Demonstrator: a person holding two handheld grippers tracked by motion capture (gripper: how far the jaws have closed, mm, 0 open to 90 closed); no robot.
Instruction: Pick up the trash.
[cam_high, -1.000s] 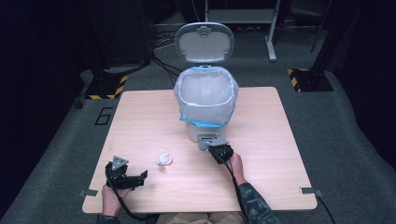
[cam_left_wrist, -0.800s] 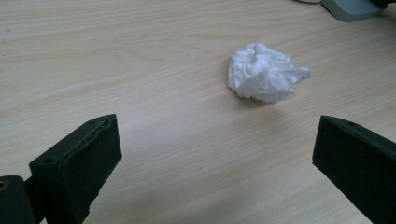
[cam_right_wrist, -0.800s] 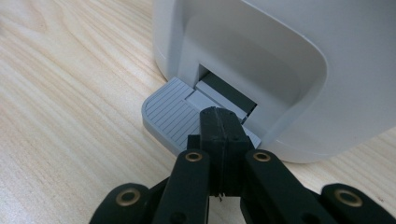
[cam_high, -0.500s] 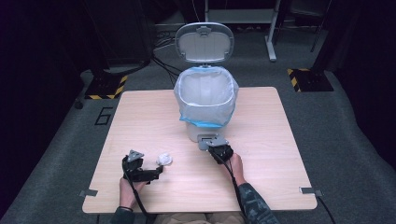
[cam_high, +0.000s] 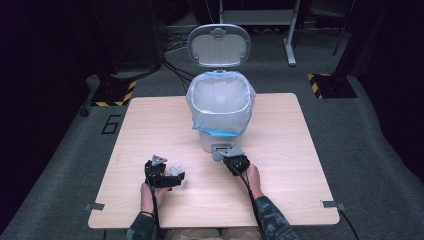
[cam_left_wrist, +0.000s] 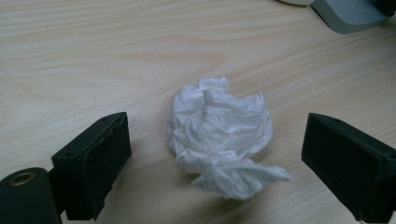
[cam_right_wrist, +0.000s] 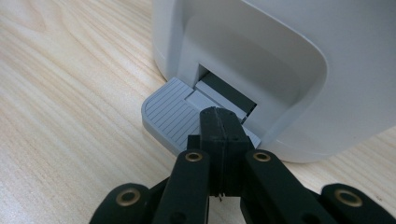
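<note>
The wooden surface (cam_high: 150, 130) carries a white pedal bin (cam_high: 220, 107) near its middle, lined with a pale plastic bag (cam_high: 200, 107) folded over the rim; the lid (cam_high: 218, 46) stands upright and open behind it. At the foot of the bin, on the person's side, a grey ribbed pedal (cam_right_wrist: 168, 114) juts out onto the wood.

The right gripper (cam_right_wrist: 219, 122) rests on that pedal: its fingers (cam_right_wrist: 211, 128) are pressed flat together with nothing between them, tips bearing down on the pedal's inner end just in front of the slot in the bin's base. In the high view this gripper (cam_high: 231, 159) sits directly before the bin, the right hand (cam_high: 252, 177) behind it.

The left gripper (cam_high: 172, 172) lies lower left of the bin, well apart from it. Its fingers (cam_left_wrist: 95, 161) are spread wide and have just been closing a little, standing either side of a crumpled white tissue (cam_left_wrist: 222, 133) without touching it. The tissue lies on the bare wood between them, its twisted tail pointing toward the camera.
</note>
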